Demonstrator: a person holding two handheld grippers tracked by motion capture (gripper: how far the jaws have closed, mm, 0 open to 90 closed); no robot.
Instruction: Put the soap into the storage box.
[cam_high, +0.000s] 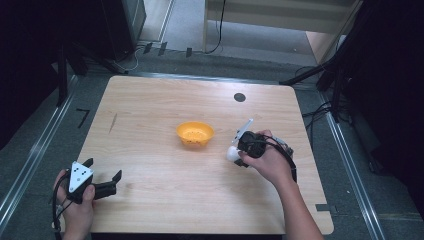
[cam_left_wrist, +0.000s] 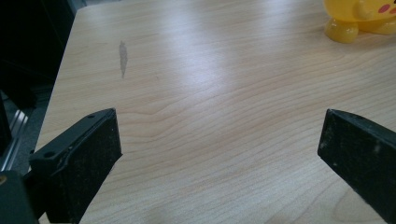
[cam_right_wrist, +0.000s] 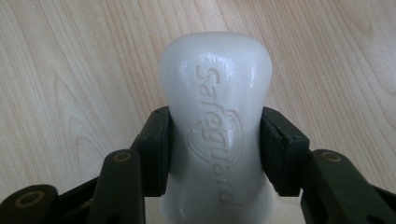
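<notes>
- Overhead, high view: the right gripper holds a white soap low over the table, just right of and slightly nearer the person than the orange bowl. Soap and bowl stand apart, with bare wood between them. The right hand is by far the nearer to the bowl. The left gripper rests at the table's near-left corner, well apart from both things, jaws spread.
- Left gripper view: both black jaws stand wide with bare wood between them and nothing touched. A yellow toy shows at the top right edge, far off; this is probably the bowl's figured side, though that cannot be settled here.
- Right gripper view: the jaws pinch the soap at its narrowed waist, one pad on each flank. The bar's long axis runs straight out along the jaws, away from the camera, its rounded far end clear of the pads. Raised lettering runs along the same axis on the upper face. Wood grain lies below; whether the bar touches the table cannot be told.
- Judged relation for the coming move: the bowl lies to the left of, and a little beyond, the pinched soap, so a short carry leftward by the right hand, with the bar's free end leading over the rim, would seem to serve.
</notes>
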